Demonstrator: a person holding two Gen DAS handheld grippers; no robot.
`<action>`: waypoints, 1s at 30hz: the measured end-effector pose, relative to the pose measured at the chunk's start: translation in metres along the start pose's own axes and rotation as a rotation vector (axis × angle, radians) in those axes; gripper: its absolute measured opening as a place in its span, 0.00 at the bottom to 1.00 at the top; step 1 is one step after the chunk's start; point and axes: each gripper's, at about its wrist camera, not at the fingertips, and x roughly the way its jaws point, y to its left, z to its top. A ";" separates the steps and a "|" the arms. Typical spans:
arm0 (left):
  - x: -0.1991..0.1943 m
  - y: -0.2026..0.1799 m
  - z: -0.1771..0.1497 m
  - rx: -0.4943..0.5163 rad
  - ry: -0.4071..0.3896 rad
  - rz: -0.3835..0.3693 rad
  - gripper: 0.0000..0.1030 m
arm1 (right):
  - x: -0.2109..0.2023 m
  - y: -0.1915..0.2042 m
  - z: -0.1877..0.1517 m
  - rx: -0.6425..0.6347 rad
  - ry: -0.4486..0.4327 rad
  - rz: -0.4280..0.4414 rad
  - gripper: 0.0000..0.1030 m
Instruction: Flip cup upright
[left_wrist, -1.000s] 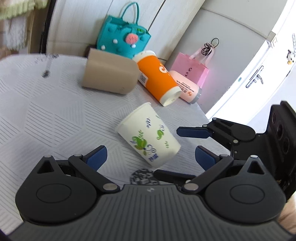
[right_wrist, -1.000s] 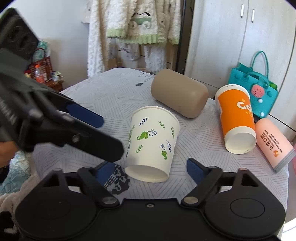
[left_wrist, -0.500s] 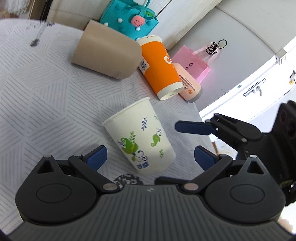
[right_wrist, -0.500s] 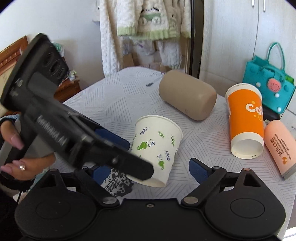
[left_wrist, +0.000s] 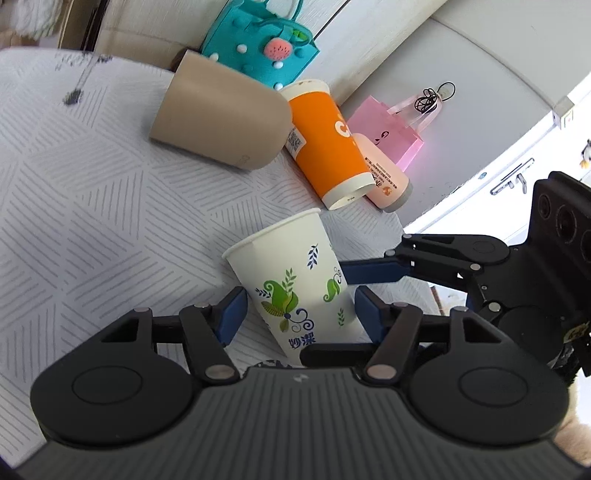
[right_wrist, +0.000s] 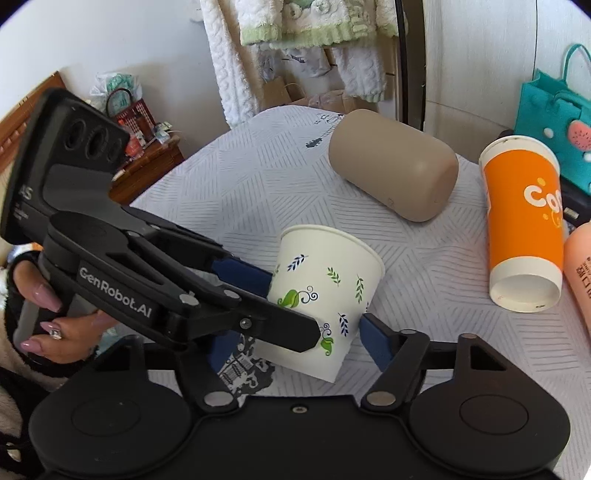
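Both grippers crowd in on one target: left gripper (left_wrist: 299, 314) has its blue pads spread on either side of the leaf-printed paper cup (left_wrist: 295, 280), close to the walls though contact is hard to call, while the right gripper (right_wrist: 295, 343) also straddles it, pads spread wide and apart from the sides. From the right wrist view, the left tool's blue finger (right_wrist: 243, 275) presses up against the cup's wall. Under it all, the table (left_wrist: 92, 221) wears a white cloth with grey line patterns. Back there, a tan cup (left_wrist: 221, 129) lies on its side, an orange cup (left_wrist: 325, 144) lies beside it, mouth toward us, and a peach bottle (left_wrist: 384, 181) lies just beyond. The paper cup sits tilted, open mouth raised away from the left gripper, base low between the pads.
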 end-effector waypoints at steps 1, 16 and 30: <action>-0.002 -0.002 -0.001 0.016 -0.008 0.002 0.61 | -0.001 0.001 -0.002 0.000 -0.007 -0.012 0.66; -0.041 -0.036 -0.021 0.358 -0.225 0.155 0.58 | -0.002 0.044 -0.041 -0.211 -0.380 -0.221 0.64; -0.029 -0.033 -0.023 0.455 -0.267 0.257 0.58 | 0.035 0.057 -0.032 -0.290 -0.451 -0.384 0.63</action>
